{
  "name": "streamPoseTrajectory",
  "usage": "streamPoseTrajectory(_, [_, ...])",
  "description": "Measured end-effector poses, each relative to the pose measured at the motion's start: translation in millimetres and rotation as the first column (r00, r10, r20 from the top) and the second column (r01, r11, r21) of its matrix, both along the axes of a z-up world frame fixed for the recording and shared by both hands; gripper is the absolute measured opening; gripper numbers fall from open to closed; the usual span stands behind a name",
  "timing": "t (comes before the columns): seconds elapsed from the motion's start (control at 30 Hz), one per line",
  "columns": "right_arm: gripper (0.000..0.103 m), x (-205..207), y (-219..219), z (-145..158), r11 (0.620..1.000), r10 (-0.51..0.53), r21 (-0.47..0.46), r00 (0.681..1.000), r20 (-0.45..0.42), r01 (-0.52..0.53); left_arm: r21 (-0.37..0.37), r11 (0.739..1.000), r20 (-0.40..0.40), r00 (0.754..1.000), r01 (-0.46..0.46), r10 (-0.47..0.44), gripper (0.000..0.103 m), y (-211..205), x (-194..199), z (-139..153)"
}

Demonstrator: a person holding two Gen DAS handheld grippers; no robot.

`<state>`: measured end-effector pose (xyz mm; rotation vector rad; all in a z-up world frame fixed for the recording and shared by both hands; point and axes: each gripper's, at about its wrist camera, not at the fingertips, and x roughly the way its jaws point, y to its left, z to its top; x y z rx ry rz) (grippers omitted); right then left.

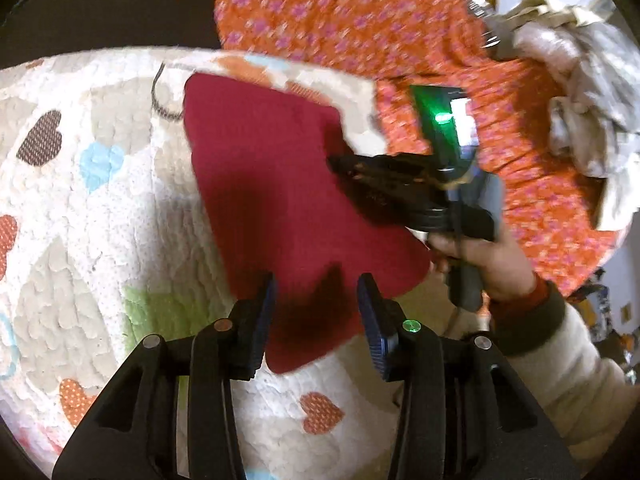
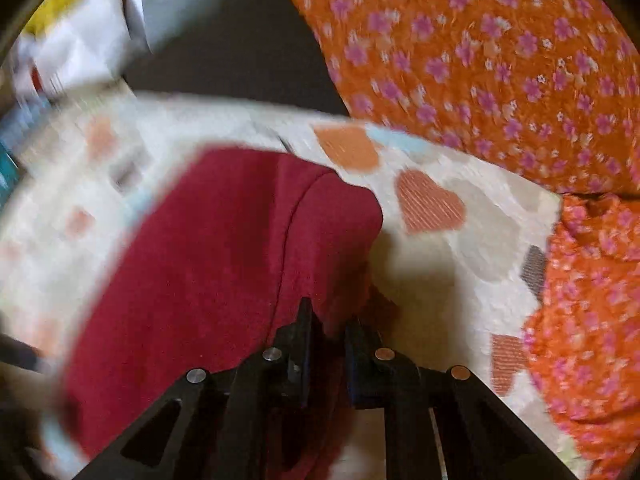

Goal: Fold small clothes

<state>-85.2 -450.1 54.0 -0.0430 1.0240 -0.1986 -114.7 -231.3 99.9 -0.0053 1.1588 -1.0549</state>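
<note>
A small dark red garment (image 1: 280, 184) lies on a quilt with heart patterns (image 1: 80, 220). My left gripper (image 1: 316, 292) is open, its fingers just over the garment's near edge, holding nothing. My right gripper (image 1: 340, 166) reaches in from the right and is shut on the garment's right edge. In the right wrist view the right gripper (image 2: 328, 320) pinches a lifted fold of the red garment (image 2: 200, 264), whose seam runs up the cloth. The view is blurred by motion.
An orange cloth with pink flowers (image 1: 360, 12) lies behind and to the right of the quilt, also in the right wrist view (image 2: 500, 60). A heap of pale crumpled fabric (image 1: 580, 92) sits at far right. A dark surface (image 1: 108, 4) lies beyond the quilt.
</note>
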Motion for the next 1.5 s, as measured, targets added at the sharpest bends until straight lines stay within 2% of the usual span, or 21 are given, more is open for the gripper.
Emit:
streamPoseTrajectory(0.1, [0.015,-12.1,-12.7,10.6,0.997,-0.04,0.071,0.998,0.055,0.036,0.067,0.998,-0.002,1.0,0.0,0.0,0.04,-13.9,-0.3,-14.7])
streamPoseTrajectory(0.13, [0.021,-16.7,-18.9,20.5,0.992,-0.079,0.101,0.995,0.058,0.073,0.088,0.996,-0.003,1.0,-0.004,0.004,0.04,-16.1,-0.2,-18.2])
streamPoseTrajectory(0.2, [0.024,-26.2,-23.3,41.5,0.982,-0.133,0.15,0.986,0.1,0.118,0.09,0.996,-0.003,1.0,-0.003,0.004,0.043,-16.5,-0.2,-20.0])
streamPoseTrajectory(0.3, [0.024,-28.3,-14.1,69.0,0.969,-0.098,0.243,0.973,0.209,0.046,0.082,0.997,-0.006,1.0,-0.003,0.003,0.049,-17.2,-0.2,-20.1])
streamPoseTrajectory(0.33, [0.024,-24.9,-10.3,70.6,0.967,-0.082,0.255,0.972,0.218,0.025,0.085,0.996,0.003,1.0,-0.001,0.001,0.05,-17.5,-1.5,-20.6])
streamPoseTrajectory(0.43, [0.024,2.0,-1.8,53.4,0.957,-0.048,0.291,0.985,0.166,-0.002,0.11,0.994,0.033,0.999,0.005,-0.009,0.051,-22.3,-5.3,-22.1])
streamPoseTrajectory(0.57, [0.024,31.3,-16.6,1.0,0.943,-0.091,0.327,0.994,0.053,0.069,0.119,0.993,0.067,0.998,0.013,-0.021,0.053,-27.5,-7.9,-22.7])
streamPoseTrajectory(0.67, [0.024,25.5,-30.6,-9.5,0.904,-0.144,0.418,0.985,0.097,0.091,0.14,0.99,0.093,0.995,0.023,-0.036,0.053,-30.4,-12.4,-22.4])
streamPoseTrajectory(0.8, [0.024,4.8,-28.4,14.6,0.913,-0.145,0.396,0.986,0.082,0.101,0.158,0.987,0.113,0.993,0.021,-0.039,0.054,-29.1,-13.7,-18.9])
streamPoseTrajectory(0.87, [0.024,-17.2,-20.5,31.8,0.92,-0.112,0.387,0.988,0.105,0.064,0.142,0.99,0.129,0.992,-0.007,-0.012,0.053,-25.3,-10.5,-12.6])
streamPoseTrajectory(0.93, [0.024,-41.4,-9.4,40.9,0.927,-0.083,0.373,0.989,0.123,0.032,0.134,0.989,0.185,0.982,-0.054,0.029,0.054,-19.9,-7.6,-4.9])
streamPoseTrajectory(1.0, [0.024,-63.3,-0.7,38.1,0.929,-0.073,0.369,0.99,0.12,0.024,0.135,0.987,0.213,0.975,-0.087,0.057,0.054,-17.4,-5.5,-4.6])
streamPoseTrajectory(1.1, [0.025,-90.4,16.3,8.3,0.944,-0.06,0.327,0.996,0.061,0.037,0.19,0.978,0.221,0.974,-0.091,0.048,0.054,-22.5,-3.6,-20.2])
streamPoseTrajectory(1.17, [0.025,-99.9,22.2,-10.9,0.954,-0.067,0.297,0.997,0.049,0.05,0.225,0.971,0.221,0.975,-0.084,0.033,0.058,-27.9,-5.7,-31.8])
streamPoseTrajectory(1.23, [0.025,-106.9,23.6,-22.9,0.946,-0.08,0.318,0.995,0.056,0.058,0.25,0.964,0.248,0.968,-0.089,0.026,0.06,-30.8,-9.8,-36.8])
streamPoseTrajectory(1.4, [0.025,-113.2,16.7,-8.7,0.92,-0.12,0.383,0.991,0.061,0.088,0.228,0.967,0.293,0.955,-0.115,0.045,0.061,-27.4,-12.2,-29.5])
streamPoseTrajectory(1.5, [0.025,-117.1,17.9,9.7,0.926,-0.155,0.365,0.98,0.124,0.1,0.216,0.966,0.32,0.945,-0.142,0.067,0.06,-28.3,-14.1,-22.0])
